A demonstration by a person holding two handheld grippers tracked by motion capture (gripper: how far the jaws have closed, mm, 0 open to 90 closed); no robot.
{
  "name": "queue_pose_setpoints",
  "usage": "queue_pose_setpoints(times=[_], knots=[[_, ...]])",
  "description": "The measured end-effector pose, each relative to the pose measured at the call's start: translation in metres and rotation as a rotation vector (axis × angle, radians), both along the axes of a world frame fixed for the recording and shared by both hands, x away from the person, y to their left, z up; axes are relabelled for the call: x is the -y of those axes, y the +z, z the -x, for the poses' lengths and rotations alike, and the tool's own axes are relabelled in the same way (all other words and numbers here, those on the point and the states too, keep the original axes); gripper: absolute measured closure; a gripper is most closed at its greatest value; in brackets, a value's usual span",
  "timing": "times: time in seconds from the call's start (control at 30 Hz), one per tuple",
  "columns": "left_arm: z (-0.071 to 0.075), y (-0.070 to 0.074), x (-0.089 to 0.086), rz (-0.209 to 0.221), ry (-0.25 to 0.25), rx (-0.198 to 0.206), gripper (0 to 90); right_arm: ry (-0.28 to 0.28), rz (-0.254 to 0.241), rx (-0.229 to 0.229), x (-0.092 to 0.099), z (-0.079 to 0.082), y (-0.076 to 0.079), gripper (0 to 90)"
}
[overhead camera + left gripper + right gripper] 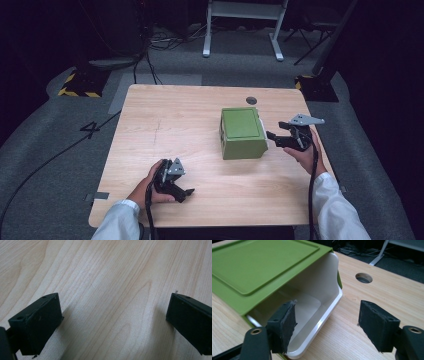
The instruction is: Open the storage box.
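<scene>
Straddling drawer (317, 302) rim, right claw (327, 325) open

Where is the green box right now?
In the high view, the green box sits on the right half of the table, just in front of the round hole, with the right gripper beside its open drawer side.

green box (242, 131), white drawer (317, 302), pale wood table (165, 125)

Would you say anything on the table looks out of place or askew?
Only slightly: the white drawer sticks out of the green box on the side facing the right gripper, part open and bare inside. The box sits square on the table; nothing looks spilled or damaged.
</scene>
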State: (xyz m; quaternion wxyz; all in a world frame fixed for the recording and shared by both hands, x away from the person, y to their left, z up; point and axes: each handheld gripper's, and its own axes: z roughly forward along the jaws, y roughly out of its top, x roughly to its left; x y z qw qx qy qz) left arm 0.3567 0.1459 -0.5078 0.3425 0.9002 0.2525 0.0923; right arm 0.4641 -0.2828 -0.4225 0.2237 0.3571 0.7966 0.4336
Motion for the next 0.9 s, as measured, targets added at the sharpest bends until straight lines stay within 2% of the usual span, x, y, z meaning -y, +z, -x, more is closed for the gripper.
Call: queue_pose_setpoints(times=[0.27,0.47,0.63,0.73,0.77,0.9], knots=[[0.000,0.000,0.000,0.000,0.000,0.000,0.4,0.002,0.008,-0.055,-0.009,-0.014,-0.012,32.9],[0.000,0.000,0.000,0.001,0.002,0.000,0.4,0.001,0.017,-0.077,-0.010,-0.016,-0.021,34.5],[0.000,0.000,0.000,0.001,0.003,0.000,0.4,0.007,0.032,-0.116,-0.010,-0.017,-0.032,43.1],[0.000,0.000,0.000,0.001,0.003,0.001,0.4,0.002,0.044,-0.118,-0.010,-0.017,-0.034,46.5],[0.000,0.000,0.000,0.001,0.003,0.001,0.5,0.016,0.028,-0.115,-0.009,-0.016,-0.036,50.7],[0.000,0.000,0.000,0.002,0.005,0.001,0.5,0.040,0.029,-0.126,-0.013,-0.015,-0.039,58.0]])
